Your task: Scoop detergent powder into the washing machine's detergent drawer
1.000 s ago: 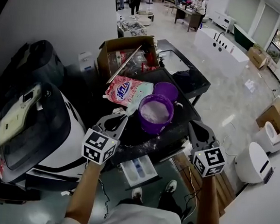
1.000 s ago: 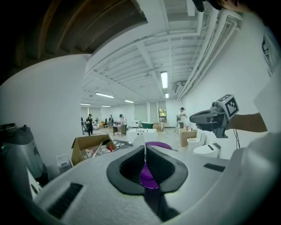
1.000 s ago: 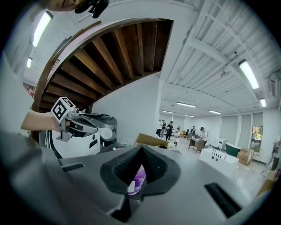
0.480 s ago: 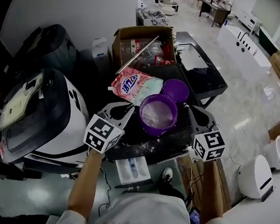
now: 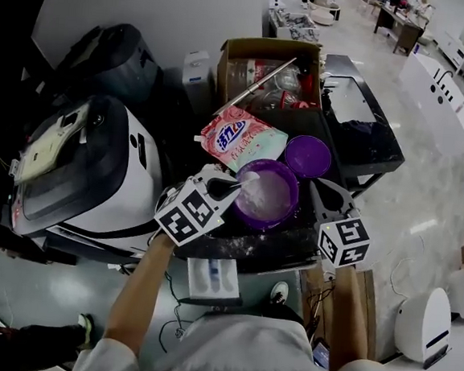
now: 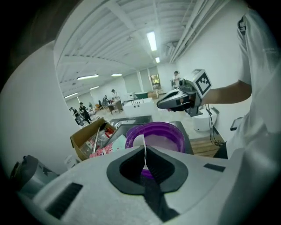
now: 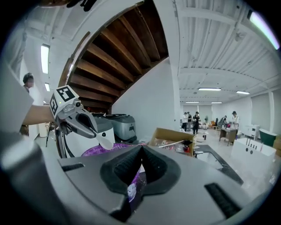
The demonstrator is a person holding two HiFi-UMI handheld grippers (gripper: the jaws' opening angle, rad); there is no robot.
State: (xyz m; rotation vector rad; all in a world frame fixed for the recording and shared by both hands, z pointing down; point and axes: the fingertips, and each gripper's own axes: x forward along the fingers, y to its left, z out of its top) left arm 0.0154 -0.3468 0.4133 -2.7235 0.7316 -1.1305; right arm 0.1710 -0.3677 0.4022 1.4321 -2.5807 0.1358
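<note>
In the middle of the head view, a round purple plastic tub [image 5: 265, 222] stands on a dark, powder-dusted counter [image 5: 235, 241], filled with pale, grainy detergent powder [image 5: 270, 194]. The left gripper [image 5: 225, 188] reaches in from the lower left, its jaws closed on the thin flat handle of a white plastic scoop [image 5: 247, 179]. The scoop's rounded bowl sits over the powder at the tub's upper left rim. In the left gripper view the handle shows as a narrow white edge pinched between the dark rubbery pads. The right gripper [image 5: 314, 186] comes in from the lower right, and its own view shows its jaws clamped on the tub's purple wall, a strip of purple showing in the slit between them. Below the counter edge, at lower centre, the white detergent drawer [image 5: 214, 278] stands pulled out, rectangular, with bluish compartments. The washing machine [image 5: 93, 201], glossy white with a dark smooth top, fills the left. Just above the tub lie its round purple lid [image 5: 308, 156] and a crinkled pink and white detergent bag [image 5: 240, 139]. Above these, at upper centre, is an open cardboard box [image 5: 226, 63].
</note>
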